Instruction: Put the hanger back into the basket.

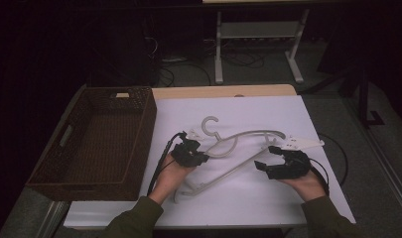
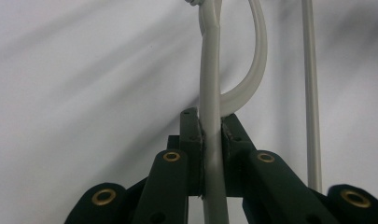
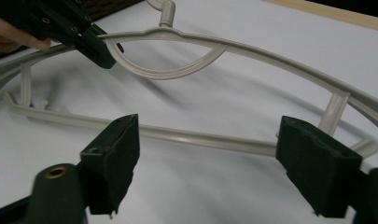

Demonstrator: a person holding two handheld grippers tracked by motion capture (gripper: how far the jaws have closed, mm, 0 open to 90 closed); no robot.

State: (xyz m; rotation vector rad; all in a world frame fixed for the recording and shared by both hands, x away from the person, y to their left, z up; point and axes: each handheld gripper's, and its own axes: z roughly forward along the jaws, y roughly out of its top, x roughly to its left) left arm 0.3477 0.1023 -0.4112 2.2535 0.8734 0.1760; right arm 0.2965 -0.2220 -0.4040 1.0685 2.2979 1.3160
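The left hand-held gripper (image 2: 210,140) pinches the hanger (image 1: 248,136) on its upper arm beside the hook; the right hand-held gripper (image 3: 207,158) is spread just before the lower bar. The thin plastic may slip or twist if lifted from this single hold.

Smooth plastic hanger (image 1: 248,144) — woven wicker basket (image 1: 139,144)
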